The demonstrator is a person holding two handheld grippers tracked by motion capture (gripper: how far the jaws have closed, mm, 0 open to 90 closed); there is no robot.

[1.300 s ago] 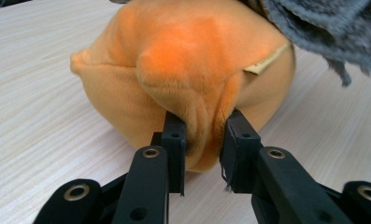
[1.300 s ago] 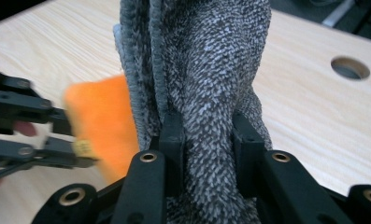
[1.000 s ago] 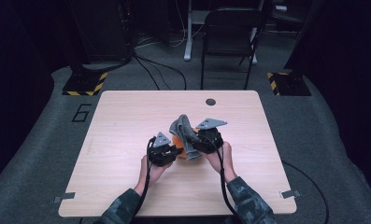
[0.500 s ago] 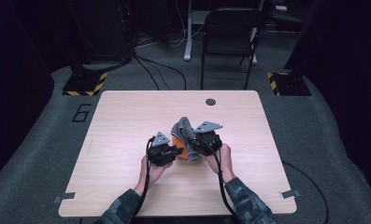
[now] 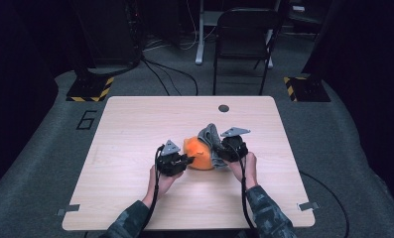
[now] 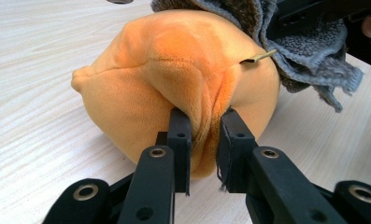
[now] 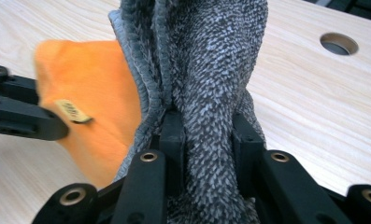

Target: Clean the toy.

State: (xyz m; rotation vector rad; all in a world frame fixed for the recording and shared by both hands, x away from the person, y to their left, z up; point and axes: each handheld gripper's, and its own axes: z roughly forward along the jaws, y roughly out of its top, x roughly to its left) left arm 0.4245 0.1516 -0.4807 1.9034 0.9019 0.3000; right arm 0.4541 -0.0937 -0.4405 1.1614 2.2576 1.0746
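Observation:
An orange plush cushion (image 5: 199,152) lies on the wooden table (image 5: 135,124) between my two grippers. My left gripper (image 5: 184,161) is shut on a pinched fold of the orange plush (image 6: 188,88), with a small tag (image 6: 258,58) near its top. A grey fuzzy cloth (image 5: 212,139) drapes over the cushion's right side. My right gripper (image 5: 223,151) is shut on a bunched ridge of this grey cloth (image 7: 211,93). In the right gripper view the orange cushion (image 7: 94,93) sits to the left, with the left gripper's jaws at its edge.
A round cable hole (image 5: 224,108) is in the table's far edge. A dark folding chair (image 5: 244,44) stands behind the table. Hazard-striped floor plates (image 5: 90,89) lie at both far corners. Bare tabletop spreads to the left and in front.
My right gripper has moved right and down toward the table, drawing the grey cloth off the orange cushion, which shows more now. The left gripper has stayed put.

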